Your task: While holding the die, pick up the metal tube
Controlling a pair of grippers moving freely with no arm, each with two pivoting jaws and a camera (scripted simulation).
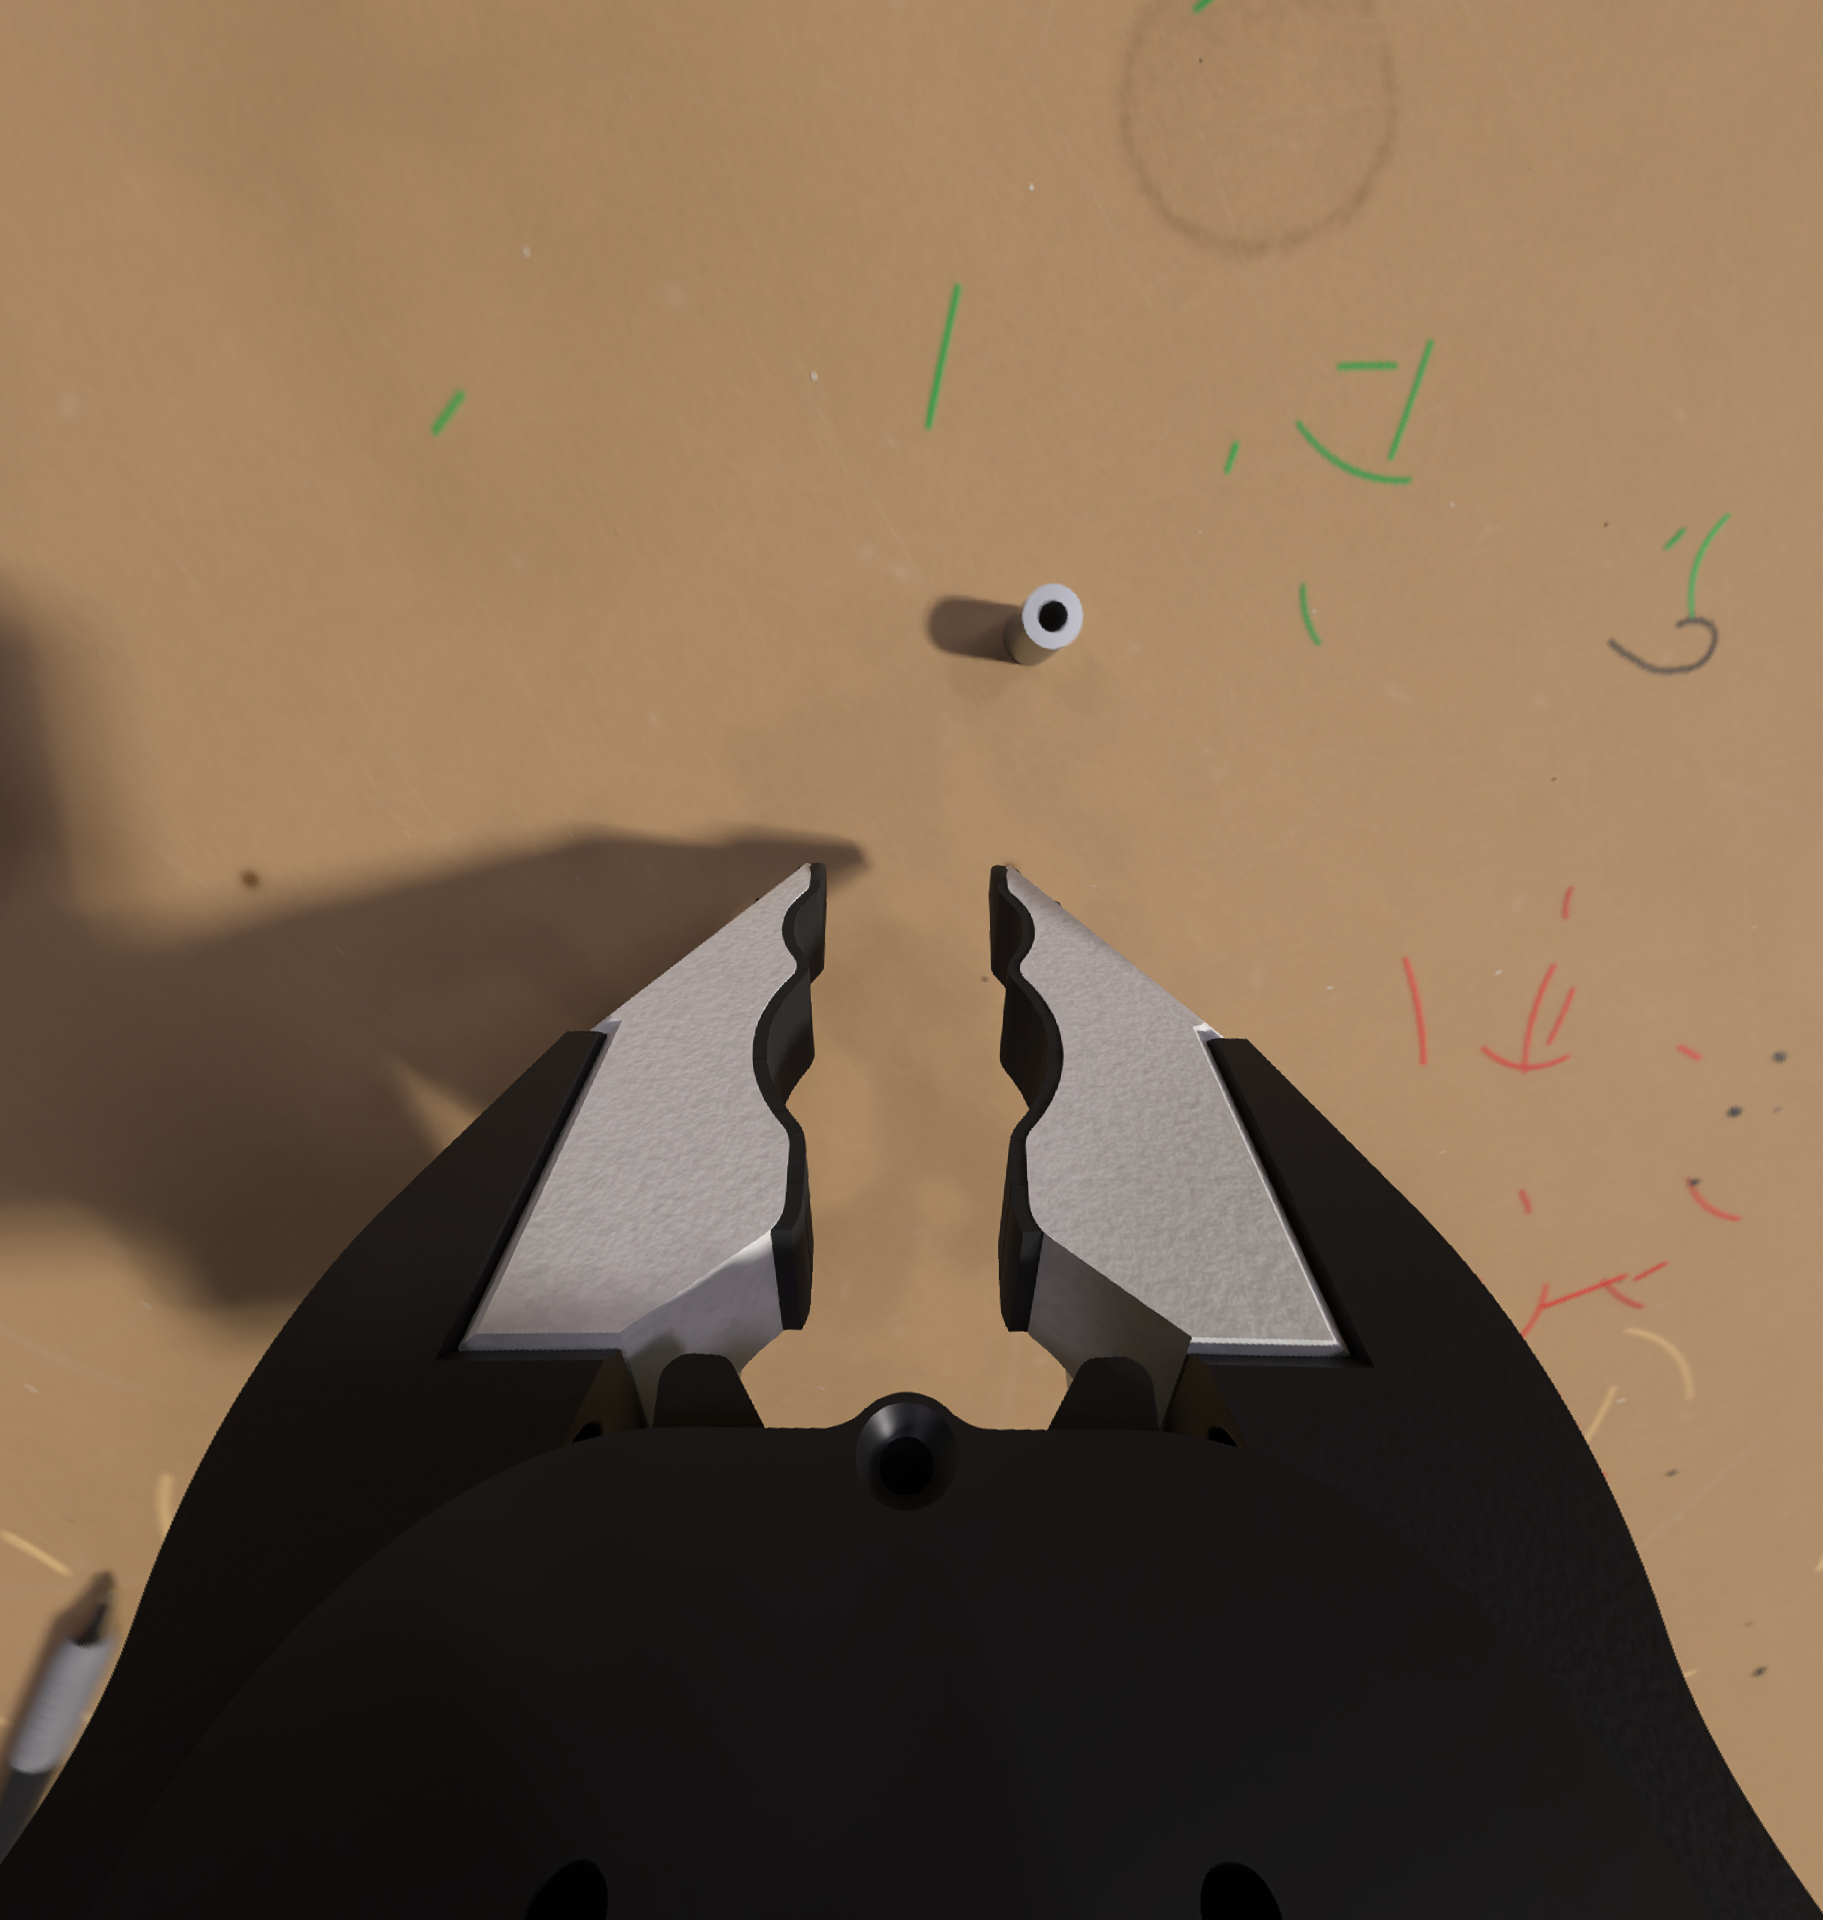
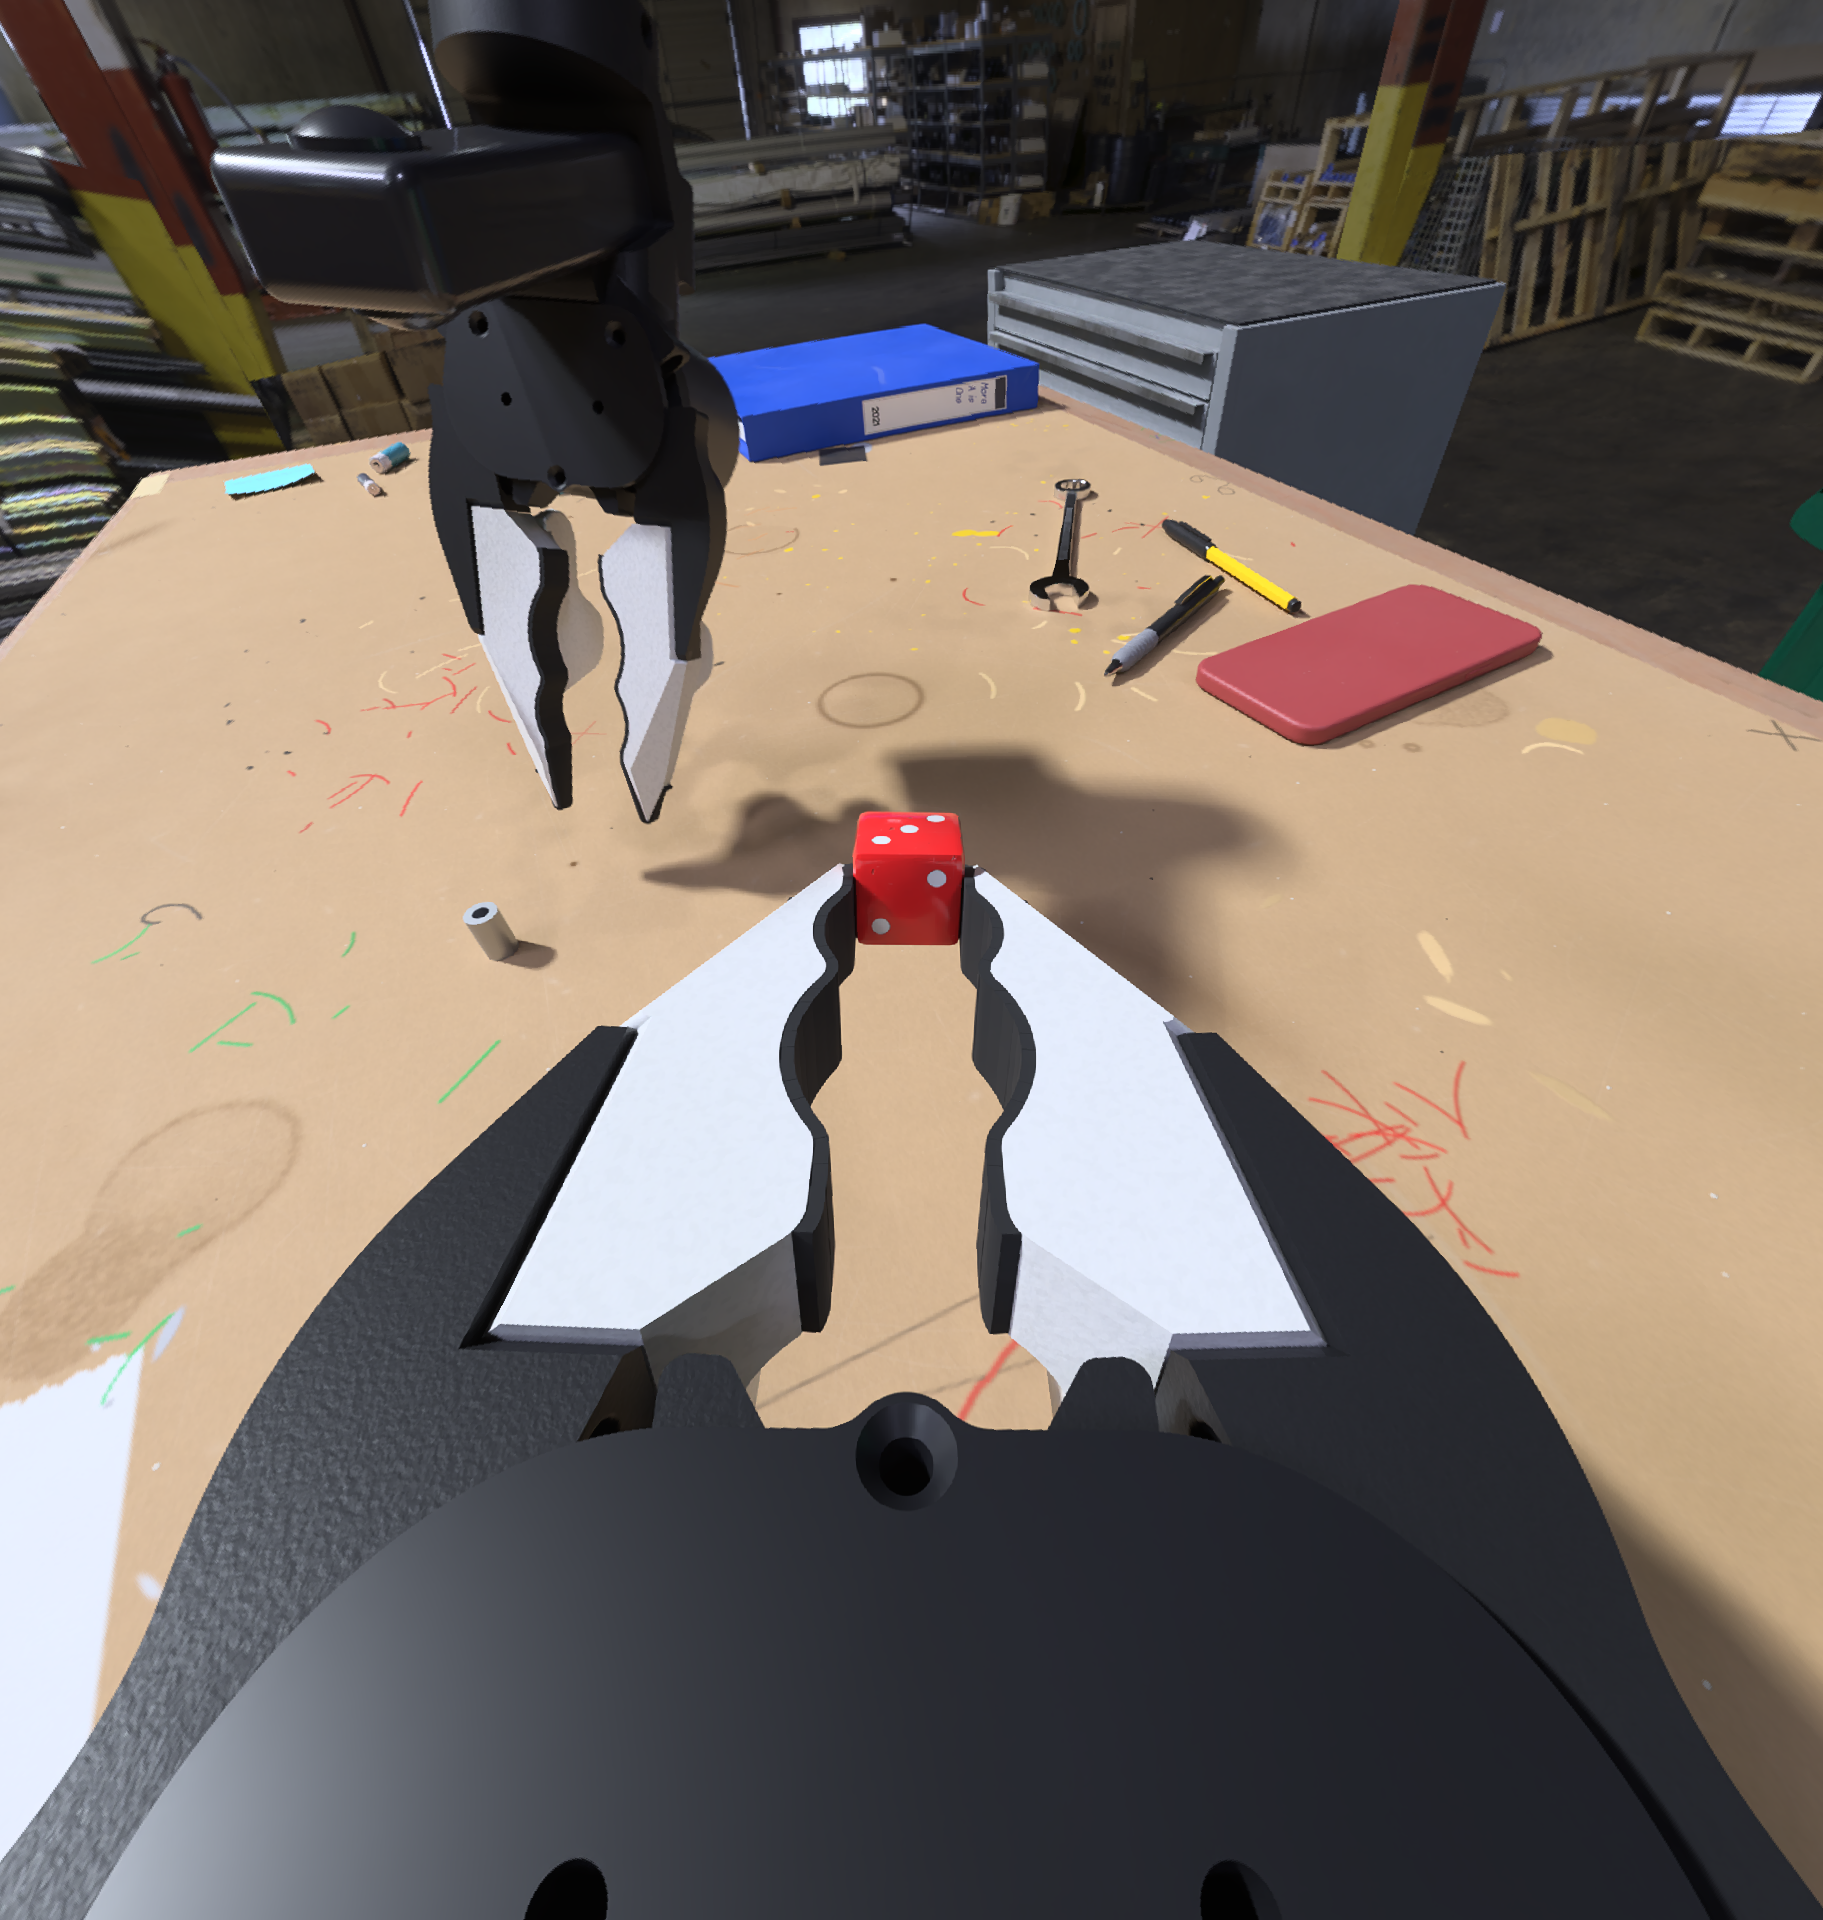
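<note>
A small grey metal tube point(image 1: 1042, 629) stands upright on the tan table, ahead of my left gripper point(image 1: 908, 878). The left gripper is open and empty, pointing down from above the table. In the right wrist view the tube point(image 2: 491, 930) stands to the left, and the left gripper point(image 2: 611, 810) hangs above and behind it. My right gripper point(image 2: 907, 883) is shut on a red die point(image 2: 908, 878) with white pips, held at the fingertips above the table.
A blue binder point(image 2: 865, 390) lies at the table's far side. A black wrench point(image 2: 1065, 545), two pens point(image 2: 1167, 623) and a red flat pad point(image 2: 1369, 660) lie far right. A grey cabinet point(image 2: 1239, 343) stands beyond the table. A pen point(image 1: 55, 1704) lies at bottom left.
</note>
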